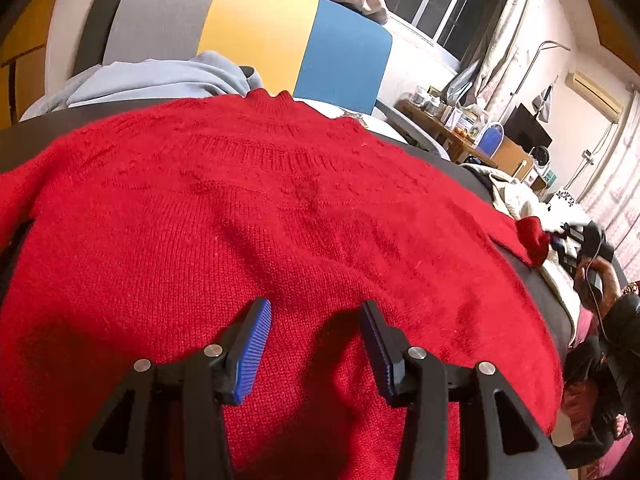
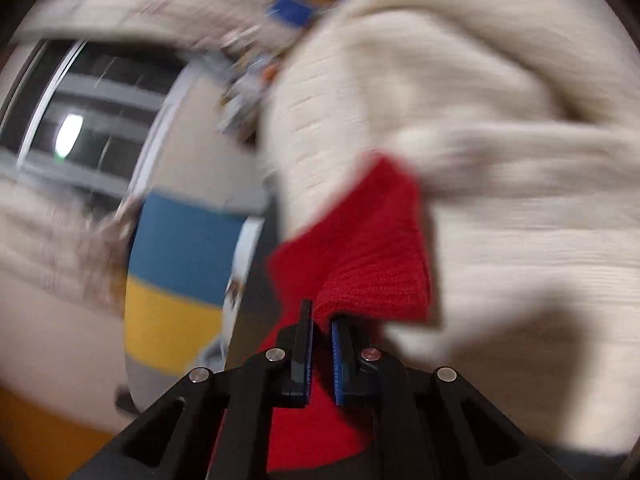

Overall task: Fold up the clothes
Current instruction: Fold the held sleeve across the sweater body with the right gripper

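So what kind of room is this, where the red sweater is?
Probably a bedroom or living room in someone's home. The red sweater lies spread flat with other clothes nearby, there is a window with curtains, and a cluttered wooden side table stands by the wall.

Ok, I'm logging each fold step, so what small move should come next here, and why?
Probably carry the sleeve inward across the red sweater. The right tool is shut on that sleeve's cuff, lifted over the cream knit, while the sweater's body lies spread flat. The left tool is open above it, holding nothing.
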A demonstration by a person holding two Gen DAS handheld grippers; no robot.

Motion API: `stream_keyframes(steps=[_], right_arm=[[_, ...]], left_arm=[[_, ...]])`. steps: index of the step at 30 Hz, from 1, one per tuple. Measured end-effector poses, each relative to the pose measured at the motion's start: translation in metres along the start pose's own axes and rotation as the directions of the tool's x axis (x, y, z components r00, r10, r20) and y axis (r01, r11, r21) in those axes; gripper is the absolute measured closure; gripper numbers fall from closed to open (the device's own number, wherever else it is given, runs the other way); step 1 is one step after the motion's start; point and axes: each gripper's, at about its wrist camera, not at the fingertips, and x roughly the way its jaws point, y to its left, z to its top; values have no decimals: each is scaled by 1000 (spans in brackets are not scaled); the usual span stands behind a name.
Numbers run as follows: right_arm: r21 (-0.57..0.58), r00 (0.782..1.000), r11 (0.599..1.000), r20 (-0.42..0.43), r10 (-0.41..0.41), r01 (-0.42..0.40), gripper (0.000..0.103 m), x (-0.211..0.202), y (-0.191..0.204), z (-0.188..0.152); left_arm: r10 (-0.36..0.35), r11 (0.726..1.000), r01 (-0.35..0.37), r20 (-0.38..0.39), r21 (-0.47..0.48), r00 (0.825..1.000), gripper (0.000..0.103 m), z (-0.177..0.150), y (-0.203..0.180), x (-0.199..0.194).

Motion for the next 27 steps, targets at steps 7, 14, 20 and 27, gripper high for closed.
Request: stream_keyframes(steps=[7,14,20,27], right_arm=[[-241,974,961,-210,82,-133,95,70,95,-49],[-497,903,846,-428,-45,-193,83,139,152,-167],[-598,924,774,-379,-47,-206,48,95,150,-205],[-654,911,723,-404,-86,-222,34,54,111,-239]], left_arm=[[-17,1000,17,2,-22,1000,56,-1,2,-2],[-7,1000,6,-80,-4,997,56,18,-12,2],[-202,975,196,-53,-100,978,55,69,-24,12],[-275,952,245,-161,-185,948,55,126,-47,99]])
